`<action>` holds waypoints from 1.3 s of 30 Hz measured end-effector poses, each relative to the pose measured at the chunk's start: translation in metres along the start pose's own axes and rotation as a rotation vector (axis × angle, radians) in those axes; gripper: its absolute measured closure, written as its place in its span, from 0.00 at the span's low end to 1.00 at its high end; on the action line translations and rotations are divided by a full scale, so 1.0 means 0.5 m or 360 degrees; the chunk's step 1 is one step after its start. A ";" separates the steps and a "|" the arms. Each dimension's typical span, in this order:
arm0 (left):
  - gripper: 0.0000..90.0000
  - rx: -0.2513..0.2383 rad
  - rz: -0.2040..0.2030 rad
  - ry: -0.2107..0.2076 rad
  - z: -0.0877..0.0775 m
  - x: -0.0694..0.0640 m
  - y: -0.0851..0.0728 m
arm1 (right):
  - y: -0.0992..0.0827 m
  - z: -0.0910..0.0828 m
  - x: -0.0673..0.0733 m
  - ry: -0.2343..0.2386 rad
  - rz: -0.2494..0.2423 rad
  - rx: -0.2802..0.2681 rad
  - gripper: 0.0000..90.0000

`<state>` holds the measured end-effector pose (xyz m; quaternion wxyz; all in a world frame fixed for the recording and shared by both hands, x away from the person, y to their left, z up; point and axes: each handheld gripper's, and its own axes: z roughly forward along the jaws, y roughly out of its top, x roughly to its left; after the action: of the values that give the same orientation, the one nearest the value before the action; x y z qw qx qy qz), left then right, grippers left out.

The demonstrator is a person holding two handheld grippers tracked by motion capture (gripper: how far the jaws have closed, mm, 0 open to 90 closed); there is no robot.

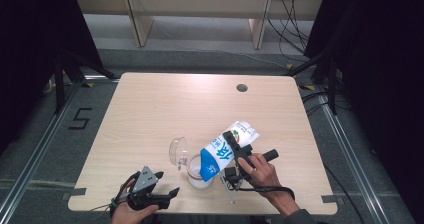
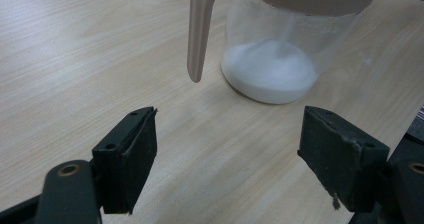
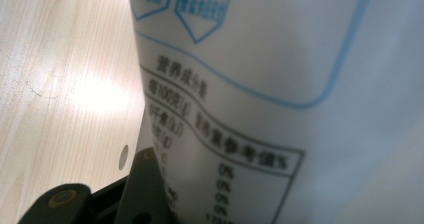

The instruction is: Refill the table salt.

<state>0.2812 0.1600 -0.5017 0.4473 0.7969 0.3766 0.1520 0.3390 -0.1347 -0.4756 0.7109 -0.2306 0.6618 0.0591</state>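
A blue-and-white printed pouch (image 1: 227,146) is tilted with its blue end down over a clear pitcher (image 1: 198,178) near the table's front middle. My right gripper (image 1: 235,143) is shut on the pouch's middle. In the right gripper view the pouch (image 3: 280,84) presses against one black finger (image 3: 142,184). The pitcher (image 2: 280,39) holds a mound of white powder (image 2: 270,71), and its beige handle (image 2: 200,29) points toward my left gripper (image 2: 227,134). That left gripper (image 1: 168,183) rests open at the front left, a short way from the pitcher, with nothing between its jaws.
The light wooden table (image 1: 150,109) has a small round hole (image 1: 242,88) at its back right. Cables (image 1: 295,19) and wooden shelf legs (image 1: 141,19) stand beyond the far edge. Black curtains close in both sides.
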 end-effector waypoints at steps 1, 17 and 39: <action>0.25 0.0000 0.0001 0.0000 0.000 0.000 0.000 | 0.000 -0.001 0.004 0.0012 0.0038 0.0017 0.66; 0.25 0.0000 0.0001 0.0000 0.000 0.000 0.000 | -0.001 0.001 -0.001 -0.0017 -0.0006 -0.0005 0.67; 0.25 -0.0004 -0.0005 -0.0005 0.000 0.000 0.000 | 0.000 -0.002 0.004 -0.0002 0.0019 0.0020 0.68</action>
<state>0.2812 0.1602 -0.5017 0.4491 0.7959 0.3771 0.1505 0.3383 -0.1354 -0.4774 0.7124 -0.2221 0.6630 0.0593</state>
